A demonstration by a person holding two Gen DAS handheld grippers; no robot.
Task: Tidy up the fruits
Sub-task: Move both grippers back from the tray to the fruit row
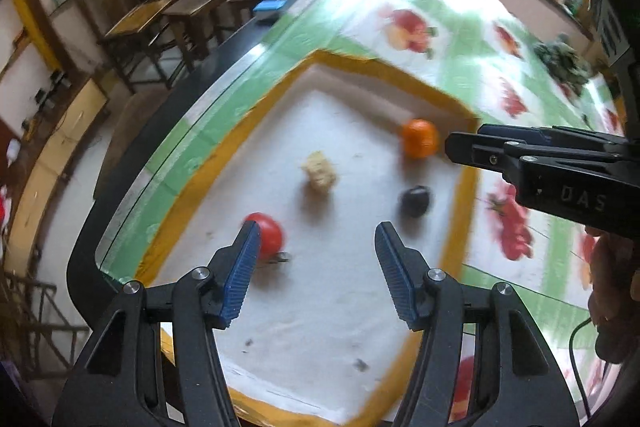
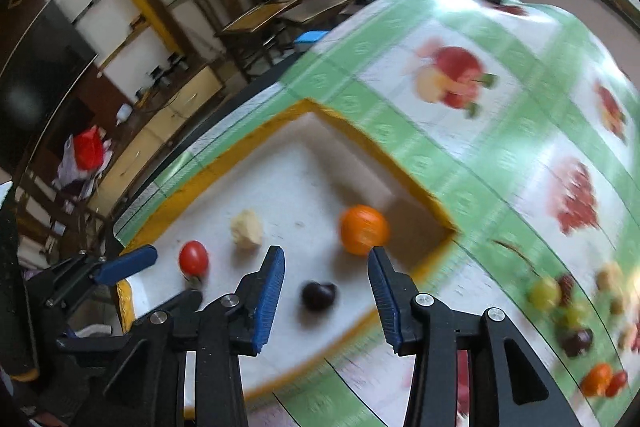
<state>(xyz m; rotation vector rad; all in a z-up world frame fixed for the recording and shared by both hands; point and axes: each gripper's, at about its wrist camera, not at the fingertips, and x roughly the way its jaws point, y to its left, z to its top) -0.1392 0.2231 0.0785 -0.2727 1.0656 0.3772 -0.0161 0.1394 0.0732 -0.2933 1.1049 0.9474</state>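
Note:
A white tray with a yellow rim [image 1: 384, 67] [image 2: 404, 179] lies on the fruit-print tablecloth. In it sit a red tomato [image 1: 270, 237] [image 2: 193, 258], an orange [image 1: 419, 138] [image 2: 363, 229], a dark round fruit [image 1: 416, 201] [image 2: 318, 295] and a pale beige lump [image 1: 320, 171] [image 2: 247, 229]. My left gripper [image 1: 317, 229] hangs open over the tray, empty, with the tomato just beside its left fingertip. My right gripper [image 2: 326, 251] is open and empty above the dark fruit, and the orange lies near its right fingertip. In the left wrist view the right gripper [image 1: 452, 147] reaches in from the right, beside the orange.
A loose pile of grapes and small fruits [image 2: 568, 307] lies on the tablecloth [image 2: 520, 131] right of the tray. A dark green bunch [image 1: 562, 63] sits at the far right of the table. Wooden desks [image 1: 160, 15] stand beyond the table's left edge.

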